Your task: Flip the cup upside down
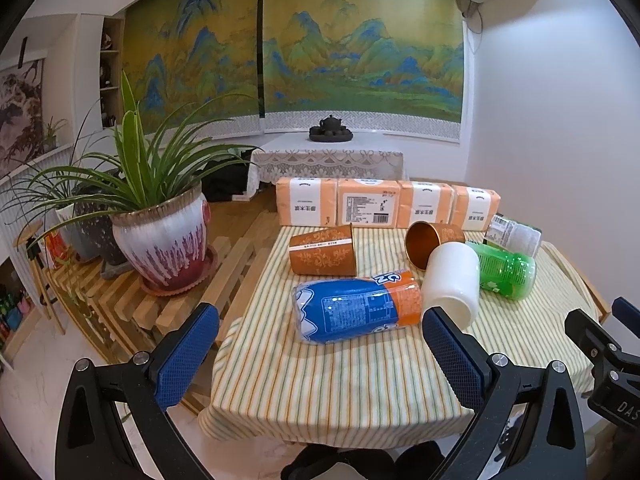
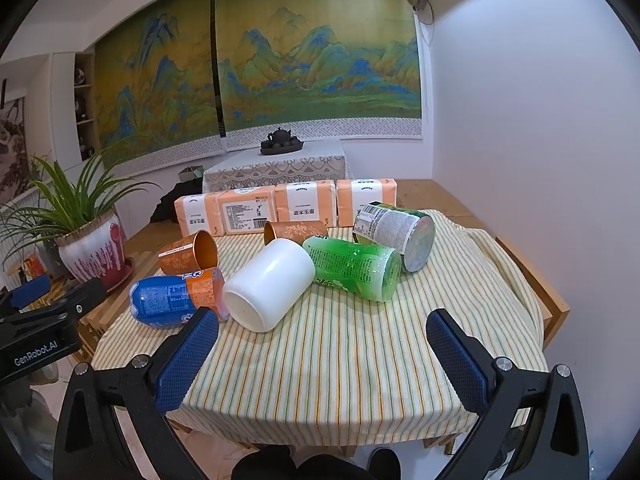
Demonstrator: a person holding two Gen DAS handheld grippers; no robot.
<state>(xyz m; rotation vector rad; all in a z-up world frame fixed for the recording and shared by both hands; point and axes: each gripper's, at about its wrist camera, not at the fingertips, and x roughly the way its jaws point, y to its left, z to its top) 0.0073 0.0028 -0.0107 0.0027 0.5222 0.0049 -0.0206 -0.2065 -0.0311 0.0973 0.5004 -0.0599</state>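
- Left tongs (image 1: 320,344) are hanging wide apart with nothing between the blue pads, low over the near edge of the striped tablecloth (image 1: 340,392).
- Past their left pad, a potted plant (image 1: 160,240) is sitting off the table.
- Straight ahead of them, a blue-and-orange bottle (image 1: 356,304) is lying on its side, with an orange cup (image 1: 323,249) lying behind it.
- The white cup (image 2: 269,284) is lying tipped over just ahead of the right tongs (image 2: 322,348), closer to their left pad, mouth facing them, touching the bottle.
- Right tongs are spread wide too, gripping nothing.
- Beyond their middle, a green bottle (image 2: 354,266) is lying down, touching the white cup.
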